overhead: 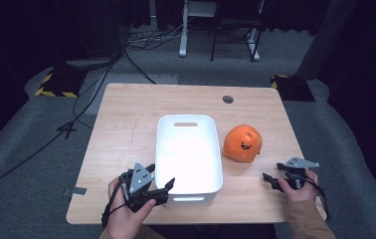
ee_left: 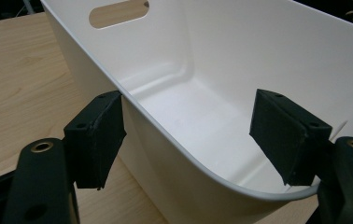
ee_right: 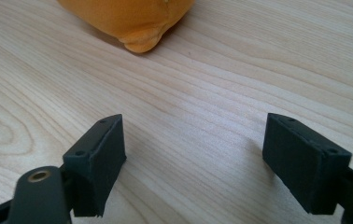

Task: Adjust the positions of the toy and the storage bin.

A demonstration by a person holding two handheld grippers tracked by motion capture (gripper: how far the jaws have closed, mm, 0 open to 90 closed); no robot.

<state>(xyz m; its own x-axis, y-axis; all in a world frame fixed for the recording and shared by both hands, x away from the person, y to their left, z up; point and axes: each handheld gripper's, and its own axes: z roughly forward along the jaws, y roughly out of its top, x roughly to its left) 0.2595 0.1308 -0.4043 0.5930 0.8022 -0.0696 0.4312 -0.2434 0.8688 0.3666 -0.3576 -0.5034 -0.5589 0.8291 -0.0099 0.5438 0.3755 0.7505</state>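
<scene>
We find no brand, label or lettering that can be read; the only marking is a small dark smiling face on the toy (overhead: 242, 143). That toy is a rounded orange plush, soft and matte, resting on the table (overhead: 126, 114) just to the right of the bin (overhead: 188, 149) and close to it; we cannot tell whether they touch. In the right gripper view its lower edge shows a stitched seam.

The bin is white plastic, smooth and slightly glossy, a rounded rectangle with curved corners, a thin rim and a slot handle cut into its far wall. It sits at the middle of the table, and its inside looks bare. The table is pale wood with long visible grain and a round grey grommet (overhead: 228, 99) near the far edge.

Our left gripper (ee_left: 188, 128) is at the bin's near left corner, released: its matte black blocky pads straddle the wall, one outside against it and one inside, well off it, so nothing is gripped. Our right gripper (ee_right: 193, 154) is spread wide over bare wood, holding nothing, with the toy near, ahead of it.
</scene>
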